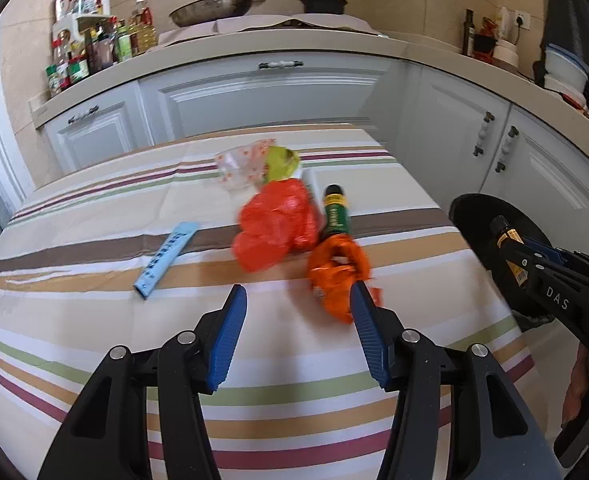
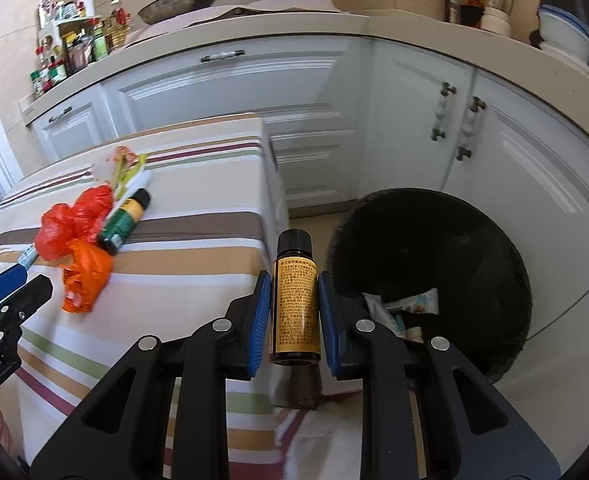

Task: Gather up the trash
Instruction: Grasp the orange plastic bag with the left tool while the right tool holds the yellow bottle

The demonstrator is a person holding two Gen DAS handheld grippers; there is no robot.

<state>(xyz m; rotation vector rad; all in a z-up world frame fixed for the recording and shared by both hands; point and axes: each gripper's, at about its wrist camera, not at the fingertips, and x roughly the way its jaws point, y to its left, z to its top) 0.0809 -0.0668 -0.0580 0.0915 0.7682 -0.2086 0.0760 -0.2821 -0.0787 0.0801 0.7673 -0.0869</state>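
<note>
— Holding anything yet?
— Your right gripper (image 2: 294, 300) pinches the amber bottle (image 2: 295, 300) beside the black bin (image 2: 474, 248), wrappers already inside.
— What's left?
— Your left gripper (image 1: 298, 320) is spread, empty; bags and the green bottle (image 1: 335, 216) wait mid-table (image 1: 94, 320).

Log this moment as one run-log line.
right hand-held gripper: shut on amber bottle, beside black bin | left hand-held gripper: open, empty, over striped table | remaining: orange bag, green bottle

Two bottles (image 2: 294, 300) (image 2: 124, 220), two orange-red bags (image 1: 278, 224) (image 1: 336, 276), one blue strip (image 1: 166, 258), one clear wrapper (image 1: 240, 168), one bin (image 2: 434, 248).
</note>
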